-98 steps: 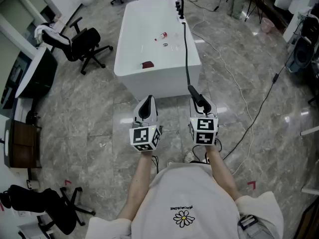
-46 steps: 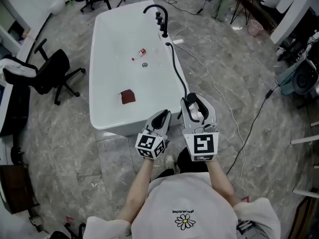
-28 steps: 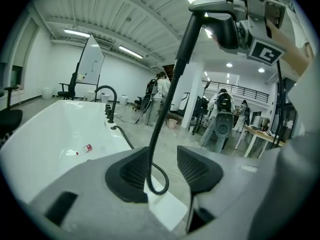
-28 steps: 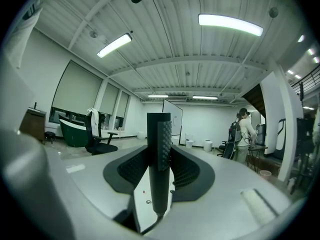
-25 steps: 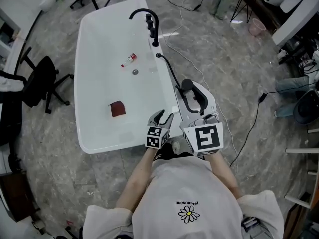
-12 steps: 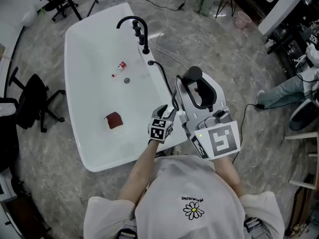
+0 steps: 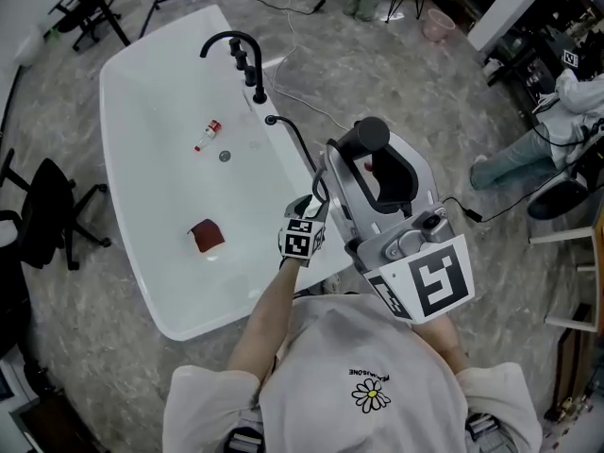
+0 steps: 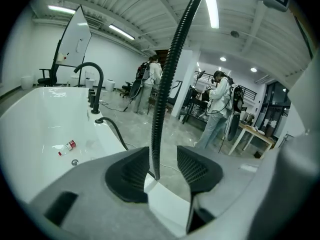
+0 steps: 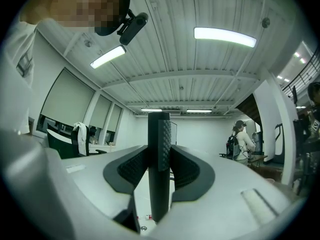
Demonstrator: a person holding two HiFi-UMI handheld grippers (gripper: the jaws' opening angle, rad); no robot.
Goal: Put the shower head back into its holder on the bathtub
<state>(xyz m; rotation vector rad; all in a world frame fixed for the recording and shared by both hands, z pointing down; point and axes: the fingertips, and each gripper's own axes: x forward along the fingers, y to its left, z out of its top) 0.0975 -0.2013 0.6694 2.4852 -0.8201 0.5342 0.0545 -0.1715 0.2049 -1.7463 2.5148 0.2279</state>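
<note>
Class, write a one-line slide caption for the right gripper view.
Right gripper shut on the black shower head, strip lights overhead.

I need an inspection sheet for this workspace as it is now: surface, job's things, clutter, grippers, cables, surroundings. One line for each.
surface: white bathtub on grey stone floor.
job's things: black shower head; black hose from the tub rim; holder not told apart among fittings by the faucet.
clutter: red-capped bottle and dark red pad inside the tub.
grippers: right gripper shut on shower head; left gripper open, hose between its fingers.
cables: black cable on floor.
surroundings: office chair; seated person.
</note>
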